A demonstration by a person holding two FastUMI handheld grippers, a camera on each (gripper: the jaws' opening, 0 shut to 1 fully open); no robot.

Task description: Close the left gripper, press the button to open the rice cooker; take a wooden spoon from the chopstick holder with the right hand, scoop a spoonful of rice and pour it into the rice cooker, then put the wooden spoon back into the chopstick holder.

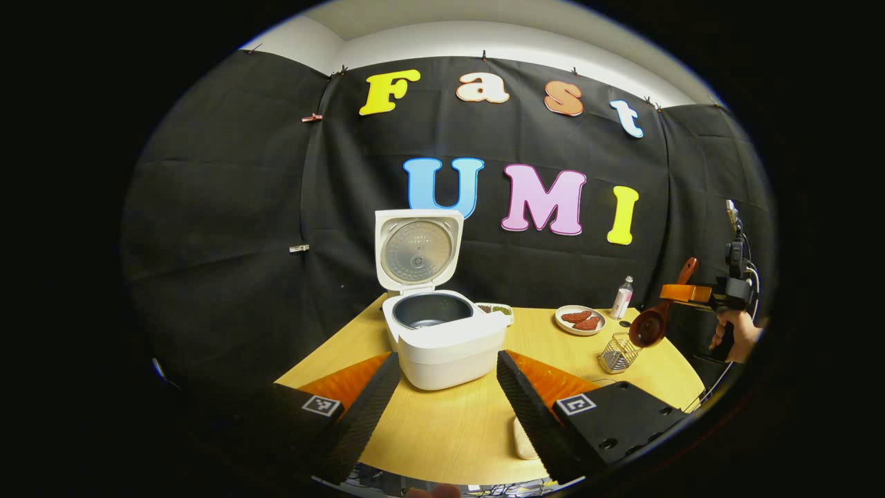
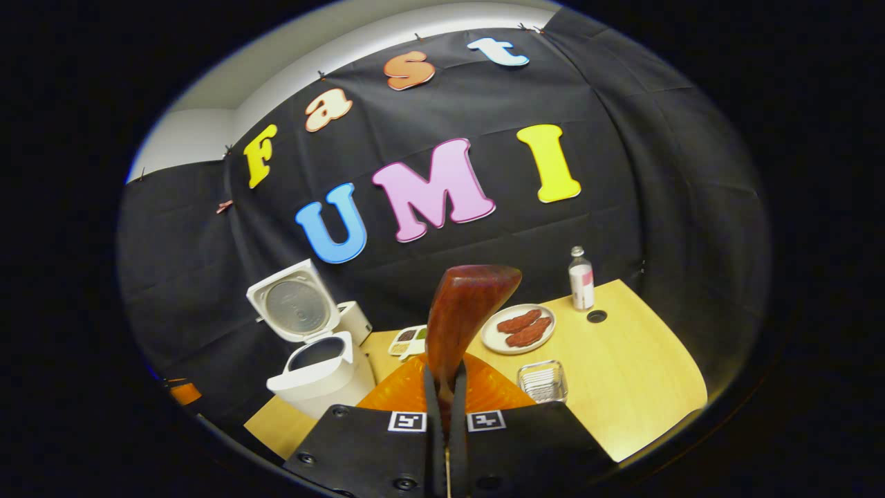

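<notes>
Wooden spoon clamped in the right gripper, above the table beside the rice cooker.

Stiff and light, it looked easiest held by the handle, bowl kept level. Left gripper hung with jaws apart just before the cooker, whose lid stood up. Right of the cooker: one wire holder, one plate, one bottle; one small dish behind it.

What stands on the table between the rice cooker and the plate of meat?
A small divided dish, in the right gripper view; it sits right of the rice cooker and left of the plate. In the left gripper view it peeks out behind the cooker.
</notes>
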